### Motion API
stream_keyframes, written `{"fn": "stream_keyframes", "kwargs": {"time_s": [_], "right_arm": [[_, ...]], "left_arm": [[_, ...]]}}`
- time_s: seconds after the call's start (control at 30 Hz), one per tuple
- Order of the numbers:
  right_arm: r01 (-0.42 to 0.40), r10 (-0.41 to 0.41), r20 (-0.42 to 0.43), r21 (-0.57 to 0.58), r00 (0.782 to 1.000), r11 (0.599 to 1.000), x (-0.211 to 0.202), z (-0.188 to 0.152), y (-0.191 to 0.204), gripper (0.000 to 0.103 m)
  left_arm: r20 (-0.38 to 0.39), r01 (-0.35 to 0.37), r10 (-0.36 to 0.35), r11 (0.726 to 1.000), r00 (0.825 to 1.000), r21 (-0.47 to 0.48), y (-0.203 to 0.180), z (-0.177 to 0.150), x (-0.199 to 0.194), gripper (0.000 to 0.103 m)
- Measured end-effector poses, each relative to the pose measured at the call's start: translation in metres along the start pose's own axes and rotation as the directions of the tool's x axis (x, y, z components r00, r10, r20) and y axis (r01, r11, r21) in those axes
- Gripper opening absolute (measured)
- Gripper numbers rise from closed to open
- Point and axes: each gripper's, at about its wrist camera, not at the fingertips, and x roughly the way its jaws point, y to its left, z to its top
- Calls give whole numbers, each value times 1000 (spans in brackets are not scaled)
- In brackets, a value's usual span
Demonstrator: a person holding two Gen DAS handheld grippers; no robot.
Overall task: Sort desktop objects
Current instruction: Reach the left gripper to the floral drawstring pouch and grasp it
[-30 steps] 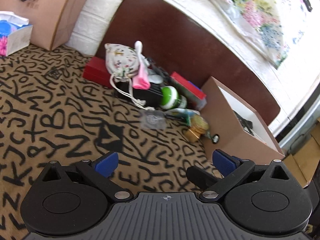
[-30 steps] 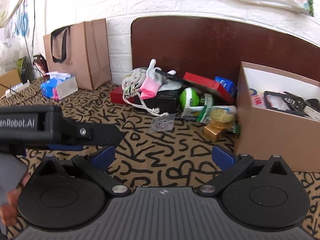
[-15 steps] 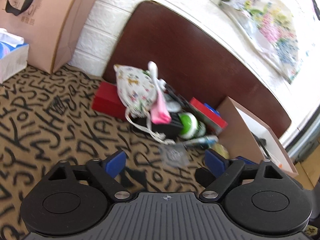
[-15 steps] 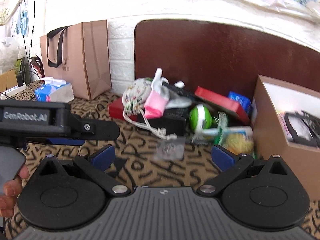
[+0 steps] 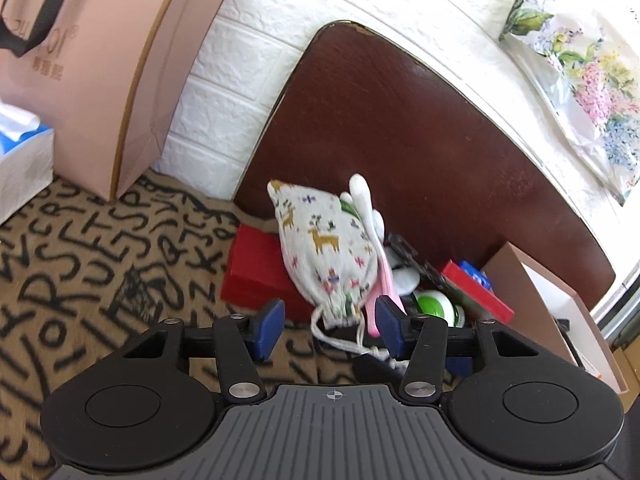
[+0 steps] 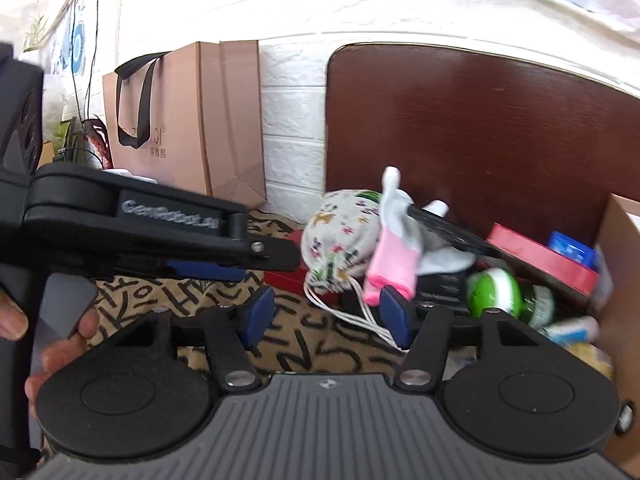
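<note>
Letter-print tablecloth runs back to a white brick wall, with a dark brown board leaning on it. Paper carrier bag stands at left, open cardboard box at right. Between them, against the board, a heap: flat red box underneath, printed drawstring pouch on top of it, a white-and-pink sock draped beside the pouch, a green-and-white ball further right. Pouch lies dead ahead of both tools, its long axis running up and away toward the board, neck and cords at the near, low end. Left gripper looks the nearer: the pouch neck sits in the gap of its jaws in its own view, though I cannot tell whether it is truly between them; pads not pressing on it. Right gripper is lined up more on the cords and the sock's pink cuff, nothing clamped. Both pairs of jaws part-way apart and closing. Against a second ago: both tools were well back with jaws spread wide and the heap small and far; now the heap fills the middle of each view. A hand grips the left tool's handle.
</note>
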Motion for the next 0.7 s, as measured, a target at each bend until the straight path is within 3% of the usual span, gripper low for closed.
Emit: {"fn": "stream_keyframes", "kwargs": {"time_s": [0.23, 0.47, 0.6, 0.7], "right_arm": [[-35, 35, -1, -23, 999, 999, 32, 9, 6, 56], [19, -20, -18, -26, 1000, 999, 55, 11, 1, 49], [33, -33, -42, -8, 999, 999, 65, 9, -4, 36], [22, -22, -40, 5, 999, 1000, 63, 8, -6, 30]], "left_arm": [[-25, 17, -17, 1000, 1000, -2, 7, 11, 33, 65], [-48, 37, -37, 999, 998, -5, 11, 14, 56, 58], [-54, 38, -38, 999, 998, 4, 8, 14, 60, 32], [-50, 36, -36, 999, 998, -2, 7, 12, 59, 25]]}}
